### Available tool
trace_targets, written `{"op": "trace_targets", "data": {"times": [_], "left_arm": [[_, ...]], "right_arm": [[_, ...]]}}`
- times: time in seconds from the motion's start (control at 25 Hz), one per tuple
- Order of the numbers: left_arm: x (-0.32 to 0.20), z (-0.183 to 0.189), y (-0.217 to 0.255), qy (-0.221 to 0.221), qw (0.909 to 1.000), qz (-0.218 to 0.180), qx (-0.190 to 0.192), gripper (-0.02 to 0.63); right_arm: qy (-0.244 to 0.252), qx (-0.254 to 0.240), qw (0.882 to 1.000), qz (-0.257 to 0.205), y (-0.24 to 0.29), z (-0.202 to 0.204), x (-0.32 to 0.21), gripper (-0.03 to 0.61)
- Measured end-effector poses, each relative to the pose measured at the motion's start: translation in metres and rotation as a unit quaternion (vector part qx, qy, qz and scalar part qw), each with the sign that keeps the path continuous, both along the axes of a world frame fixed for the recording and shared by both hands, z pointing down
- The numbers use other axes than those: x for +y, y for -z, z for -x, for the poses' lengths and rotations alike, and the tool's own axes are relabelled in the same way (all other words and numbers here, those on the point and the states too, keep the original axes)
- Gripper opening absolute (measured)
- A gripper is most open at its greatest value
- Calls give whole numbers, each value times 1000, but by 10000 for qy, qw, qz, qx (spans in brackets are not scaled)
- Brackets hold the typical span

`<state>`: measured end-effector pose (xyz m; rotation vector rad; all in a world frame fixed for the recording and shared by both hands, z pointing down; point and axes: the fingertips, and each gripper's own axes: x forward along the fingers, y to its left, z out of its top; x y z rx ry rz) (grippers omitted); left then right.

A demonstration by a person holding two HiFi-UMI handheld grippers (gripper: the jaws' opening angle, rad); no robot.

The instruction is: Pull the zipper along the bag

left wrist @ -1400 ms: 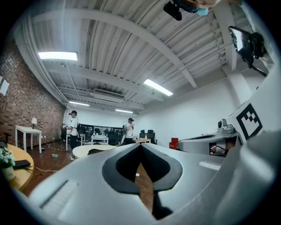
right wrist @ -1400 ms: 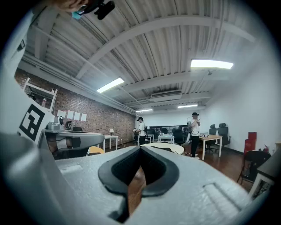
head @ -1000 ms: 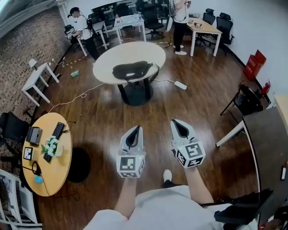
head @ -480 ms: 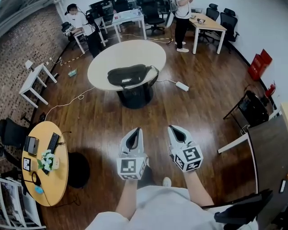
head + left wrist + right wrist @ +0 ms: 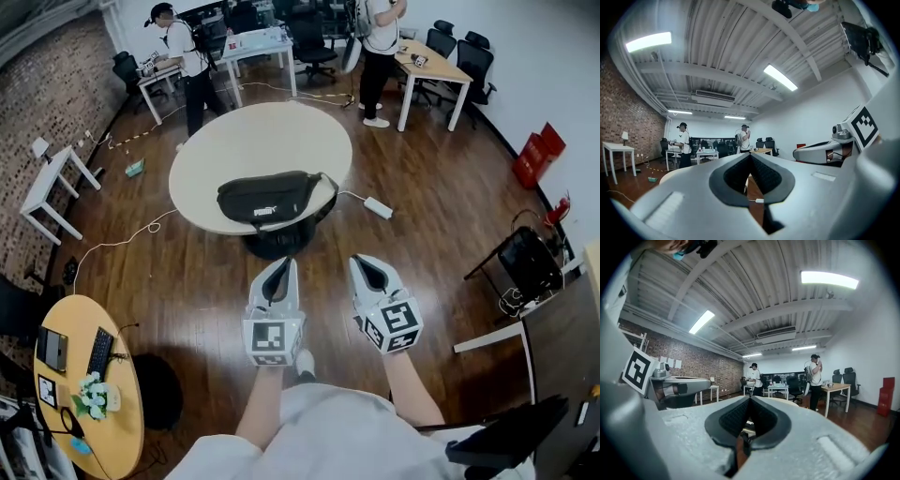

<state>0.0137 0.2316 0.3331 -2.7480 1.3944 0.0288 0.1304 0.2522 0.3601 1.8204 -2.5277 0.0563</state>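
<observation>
L tongs (image 5: 278, 268) & R tongs (image 5: 367, 263) clenched, empty. Bag (image 5: 265, 198) 12 o'clock of them, well apart, at 6 o'clock edge of tabletop (image 5: 281, 131). Risk: zip pull unseen; tugging w/o bracing could drag bag off edge.

A bag (image 5: 265, 198) lies at the near edge of a round table (image 5: 225, 150). The left gripper (image 5: 279, 267) and right gripper (image 5: 367, 263) hang side by side above the floor (image 5: 427, 202), short of the table.

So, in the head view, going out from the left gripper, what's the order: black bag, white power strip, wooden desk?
1. Black bag, on the round table straight ahead.
2. White power strip, floor, to the right.
3. Wooden desk, far back right.
</observation>
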Motion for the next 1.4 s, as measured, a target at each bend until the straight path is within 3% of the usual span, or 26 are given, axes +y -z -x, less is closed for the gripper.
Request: {"op": "trace_targets", "data": {"times": [0.2,0.36,0.68,0.96,1.16,1.4], "left_arm": [[-85,8,0,-208,9998,-51,-39,17],[-138,3,-22,-319,9986,404,73,17],[-267,-44,-62,-295,9975,629,-125,17],[-380,-99,-79,-279,9949,783,-579,17],[-414,-122,-121,-183,9883,1317,-741,17],[-421,-144,-184,-547,9722,1984,-1115,17]], "right_arm": [[-146,114,9998,40,-3,11,-86,-9],[-119,176,9990,396,-31,14,-139,-9],[27,257,9964,802,-72,-45,-287,-9],[653,320,9867,1455,-106,-95,-419,-9],[1148,848,9636,2261,-182,-107,-479,-9],[1731,1209,9194,3317,-282,-109,-533,-9]]}}
